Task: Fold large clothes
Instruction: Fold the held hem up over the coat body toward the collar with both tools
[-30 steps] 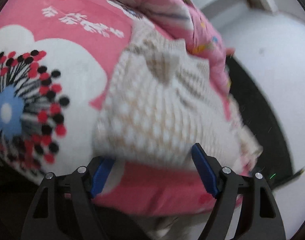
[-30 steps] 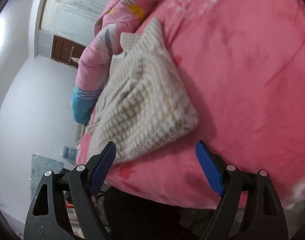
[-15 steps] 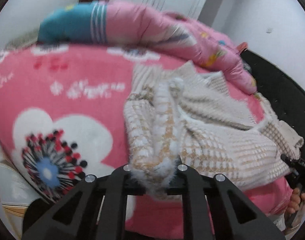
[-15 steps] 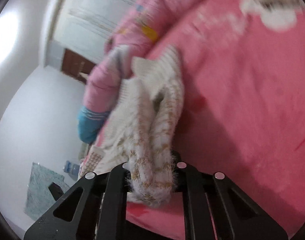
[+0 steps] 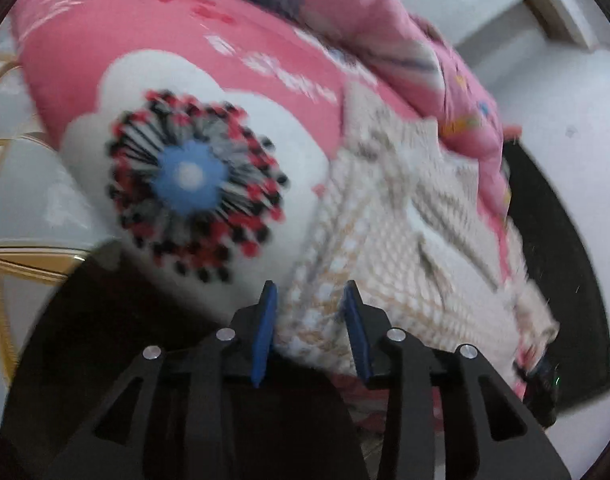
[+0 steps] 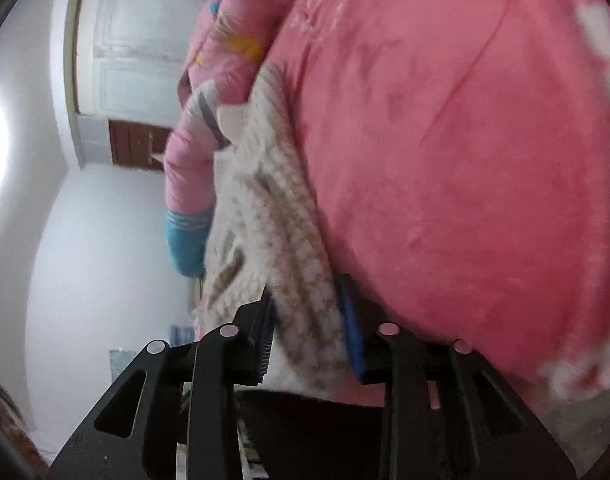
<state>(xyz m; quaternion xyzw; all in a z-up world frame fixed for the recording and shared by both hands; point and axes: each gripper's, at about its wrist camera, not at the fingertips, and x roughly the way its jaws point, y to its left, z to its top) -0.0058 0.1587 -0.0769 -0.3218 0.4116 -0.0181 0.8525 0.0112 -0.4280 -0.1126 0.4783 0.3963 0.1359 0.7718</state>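
Note:
A fluffy cream and tan knit sweater [image 5: 385, 220] lies folded on the pink flowered bed cover [image 5: 145, 40], near the bed's edge. My left gripper [image 5: 309, 292] is at the sweater's near left corner. Its jaws are opening, and the knit edge still lies between the blue pads [image 5: 265, 320]. In the right wrist view the sweater [image 6: 273, 208] runs away along the bed cover [image 6: 445, 140]. My right gripper [image 6: 305, 292] is at its near corner. Its jaws are opening too, with fabric between them.
A rolled pink quilt with a teal end [image 5: 385, 32] lies just beyond the sweater, also seen in the right view [image 6: 193, 160]. A black bed edge [image 5: 553, 240] borders the sweater's far side. A white door [image 6: 145, 40] and walls stand behind. Tiled floor [image 5: 9, 200] shows at the left.
Both grippers closed on the sweater's corners and lifted them bunched. Now their jaws have parted again and the sweater lies flatter on the bed cover.

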